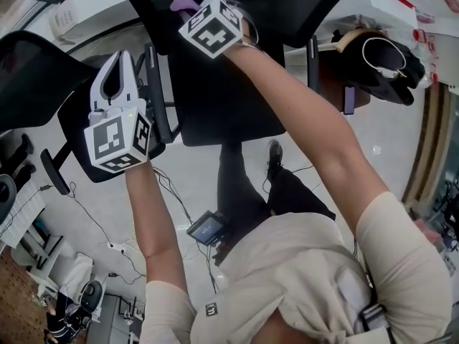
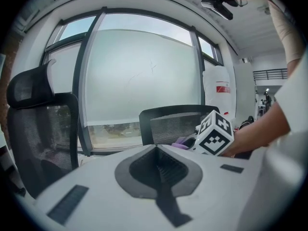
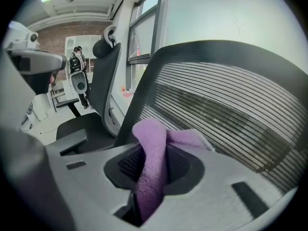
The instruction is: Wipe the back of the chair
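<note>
My right gripper (image 3: 159,150) clamps a purple cloth (image 3: 149,182) at the black mesh chair back (image 3: 231,100); my left gripper (image 2: 158,165) is closed and empty, facing a frosted window (image 2: 139,76).

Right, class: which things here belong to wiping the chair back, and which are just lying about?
Job: cloth; right gripper, fingers shut on it; chair back.
Lying about: second chair; floor cables; left gripper, shut and empty.
</note>
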`<state>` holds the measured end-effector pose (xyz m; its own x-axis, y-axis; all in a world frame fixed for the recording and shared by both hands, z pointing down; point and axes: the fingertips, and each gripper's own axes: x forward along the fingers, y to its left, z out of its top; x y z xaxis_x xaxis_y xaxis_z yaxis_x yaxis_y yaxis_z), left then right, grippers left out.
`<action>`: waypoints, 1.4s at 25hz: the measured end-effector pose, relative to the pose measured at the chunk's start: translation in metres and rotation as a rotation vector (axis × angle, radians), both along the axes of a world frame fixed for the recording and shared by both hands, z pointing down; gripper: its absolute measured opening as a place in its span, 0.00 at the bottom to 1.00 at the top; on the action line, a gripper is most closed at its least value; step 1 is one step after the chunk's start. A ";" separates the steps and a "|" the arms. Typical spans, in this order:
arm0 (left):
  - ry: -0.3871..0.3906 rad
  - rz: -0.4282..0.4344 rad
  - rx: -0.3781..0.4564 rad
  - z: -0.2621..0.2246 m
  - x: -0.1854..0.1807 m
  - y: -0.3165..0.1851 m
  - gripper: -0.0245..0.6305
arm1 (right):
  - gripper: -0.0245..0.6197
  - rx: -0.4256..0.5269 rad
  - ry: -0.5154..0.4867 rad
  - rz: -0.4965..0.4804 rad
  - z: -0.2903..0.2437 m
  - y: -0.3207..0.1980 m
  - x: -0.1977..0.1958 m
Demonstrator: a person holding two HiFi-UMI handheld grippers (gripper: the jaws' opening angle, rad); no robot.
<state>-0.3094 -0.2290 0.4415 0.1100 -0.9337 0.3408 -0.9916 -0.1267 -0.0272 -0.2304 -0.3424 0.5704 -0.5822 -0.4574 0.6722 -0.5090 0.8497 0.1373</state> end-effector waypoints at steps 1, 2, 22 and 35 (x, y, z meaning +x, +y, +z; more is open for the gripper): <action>-0.005 0.000 0.004 -0.006 0.001 0.000 0.05 | 0.17 -0.004 0.000 -0.005 -0.002 0.003 0.002; -0.010 0.000 0.008 -0.011 0.003 0.001 0.05 | 0.17 -0.008 -0.002 -0.010 -0.005 0.006 0.003; -0.094 -0.017 0.045 -0.112 0.052 0.066 0.05 | 0.17 0.071 -0.146 -0.018 -0.163 0.067 0.097; -0.118 -0.032 0.137 -0.211 0.090 0.137 0.05 | 0.17 0.171 -0.257 -0.057 -0.298 0.148 0.161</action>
<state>-0.2194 -0.0918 0.2309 0.0462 -0.9747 0.2187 -0.9839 -0.0822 -0.1586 -0.0692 -0.1948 0.2720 -0.7510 -0.5133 0.4154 -0.4981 0.8534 0.1539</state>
